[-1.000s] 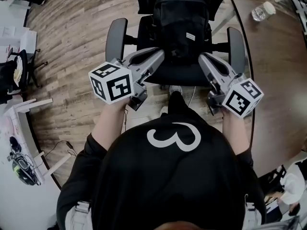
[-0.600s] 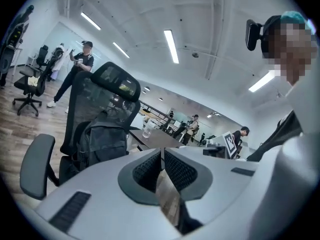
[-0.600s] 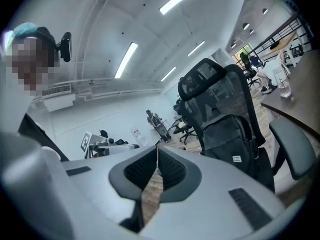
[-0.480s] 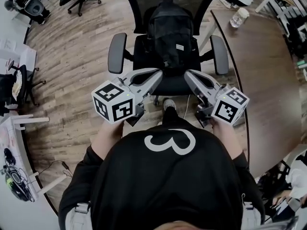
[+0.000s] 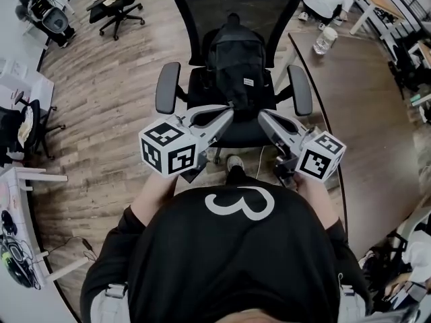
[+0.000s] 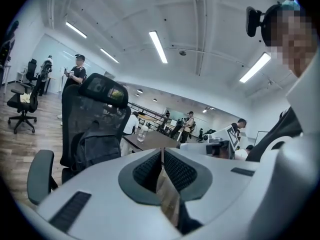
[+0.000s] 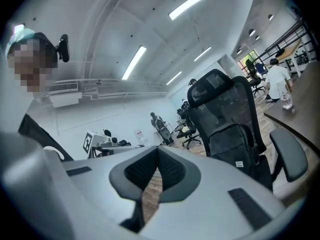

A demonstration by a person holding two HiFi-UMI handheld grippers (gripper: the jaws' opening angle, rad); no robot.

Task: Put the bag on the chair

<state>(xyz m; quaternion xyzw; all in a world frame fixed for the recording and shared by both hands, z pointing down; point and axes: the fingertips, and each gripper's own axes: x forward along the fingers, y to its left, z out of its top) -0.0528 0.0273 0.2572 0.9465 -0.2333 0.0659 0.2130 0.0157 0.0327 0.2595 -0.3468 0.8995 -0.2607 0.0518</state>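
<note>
A black backpack [image 5: 236, 62] stands upright on the seat of a black mesh office chair [image 5: 202, 9], leaning against the backrest. My left gripper [image 5: 229, 112] and right gripper [image 5: 262, 115] hover side by side over the seat's front edge, just short of the bag and apart from it. Both are shut with nothing between the jaws. In the left gripper view the closed left gripper [image 6: 161, 151] has the bag [image 6: 100, 151] off to its left. In the right gripper view the closed right gripper [image 7: 157, 151] has the bag [image 7: 232, 139] to its right.
A dark brown table [image 5: 363, 106] runs along the right of the chair, with a water bottle [image 5: 324, 40] on its far end. More office chairs [image 5: 118, 2] stand at the far left. A white desk [image 5: 20, 200] lines the left edge. People stand in the background.
Both grippers have drawn back from the bag toward my body, and my view has backed away, so the whole chair shows. The bag stays on the seat.
</note>
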